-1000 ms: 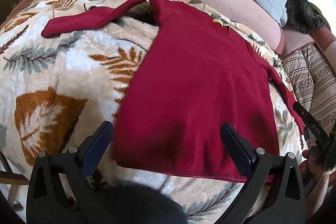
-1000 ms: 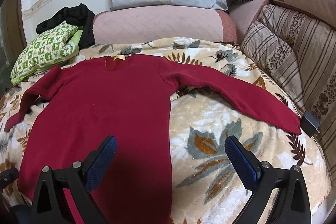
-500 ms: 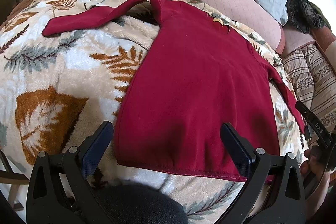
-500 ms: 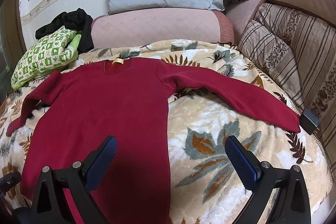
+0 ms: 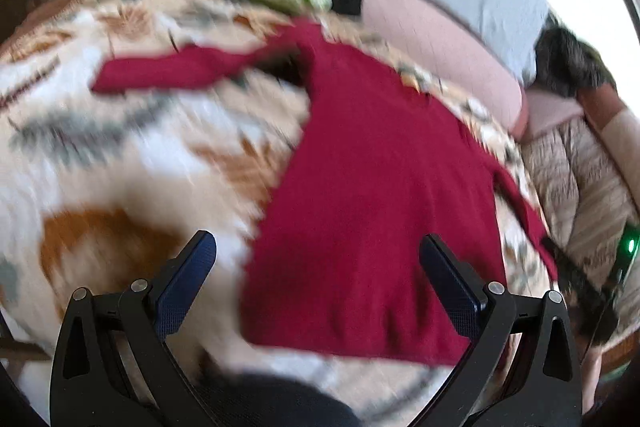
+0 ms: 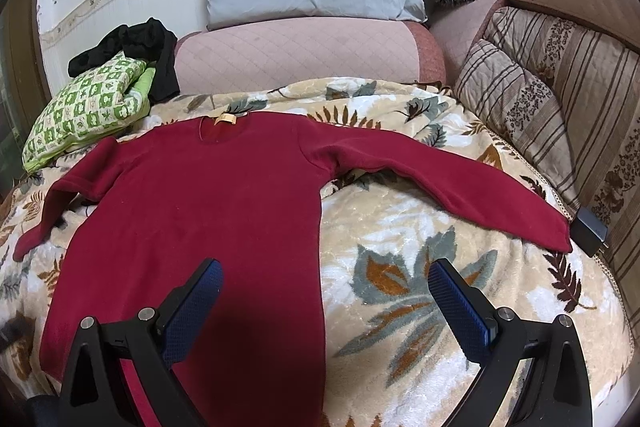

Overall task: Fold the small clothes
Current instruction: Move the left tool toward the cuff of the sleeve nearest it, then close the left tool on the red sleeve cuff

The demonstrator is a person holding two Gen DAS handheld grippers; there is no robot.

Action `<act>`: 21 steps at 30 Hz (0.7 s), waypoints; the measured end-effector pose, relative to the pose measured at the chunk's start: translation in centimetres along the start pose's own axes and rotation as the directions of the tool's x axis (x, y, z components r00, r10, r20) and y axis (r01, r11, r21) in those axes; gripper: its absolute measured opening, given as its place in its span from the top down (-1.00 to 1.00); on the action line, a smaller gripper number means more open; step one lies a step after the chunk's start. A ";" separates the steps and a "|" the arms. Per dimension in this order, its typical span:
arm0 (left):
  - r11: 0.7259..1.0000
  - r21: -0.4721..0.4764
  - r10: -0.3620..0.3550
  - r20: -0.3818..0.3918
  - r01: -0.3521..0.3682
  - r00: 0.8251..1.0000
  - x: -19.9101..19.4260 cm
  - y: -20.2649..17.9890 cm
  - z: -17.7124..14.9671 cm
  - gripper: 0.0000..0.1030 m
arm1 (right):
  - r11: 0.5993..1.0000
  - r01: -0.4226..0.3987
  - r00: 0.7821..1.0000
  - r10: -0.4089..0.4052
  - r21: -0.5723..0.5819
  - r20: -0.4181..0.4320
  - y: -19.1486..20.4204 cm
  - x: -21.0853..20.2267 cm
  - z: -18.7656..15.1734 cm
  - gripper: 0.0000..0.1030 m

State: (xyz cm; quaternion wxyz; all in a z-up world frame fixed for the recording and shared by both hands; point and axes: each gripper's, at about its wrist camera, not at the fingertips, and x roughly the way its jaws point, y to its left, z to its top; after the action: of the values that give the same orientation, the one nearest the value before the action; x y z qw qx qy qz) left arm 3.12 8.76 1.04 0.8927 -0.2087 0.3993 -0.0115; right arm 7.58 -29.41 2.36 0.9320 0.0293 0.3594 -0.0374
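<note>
Leafy blanket (image 6: 404, 291) bears the flat red shirt (image 6: 208, 195), unfolded. Left gripper (image 5: 316, 259) has just swung leftward, blurring; right gripper (image 6: 324, 287) hovers. Both jaws gape empty.

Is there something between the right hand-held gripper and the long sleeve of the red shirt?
Nothing visible is. The right hand-held gripper is open above the leaf-pattern blanket, and only bare blanket lies between it and the sleeve.
</note>
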 end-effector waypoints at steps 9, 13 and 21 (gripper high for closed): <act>0.805 -0.504 -0.301 0.109 0.314 0.947 1.4 15.5 8.1 -0.98 | 1.000 -0.018 1.000 0.018 -0.010 -0.013 0.4 0.4 0.0 -0.97; 0.588 -0.698 -0.382 0.205 0.408 0.901 3.4 21.2 7.9 -0.98 | 1.000 -0.022 0.999 0.021 -0.009 -0.025 0.4 0.8 0.0 -0.97; 0.574 -0.688 -0.390 0.247 0.444 0.887 5.3 22.7 9.5 -0.98 | 0.999 -0.028 0.999 0.026 -0.037 -0.047 1.2 1.4 0.0 -0.97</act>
State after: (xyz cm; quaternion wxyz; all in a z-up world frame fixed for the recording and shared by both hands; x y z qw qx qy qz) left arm 10.26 31.96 -5.73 0.7192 -0.6340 0.2790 -0.0542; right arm 8.72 -28.33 1.41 0.9242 0.0176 0.3811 -0.0174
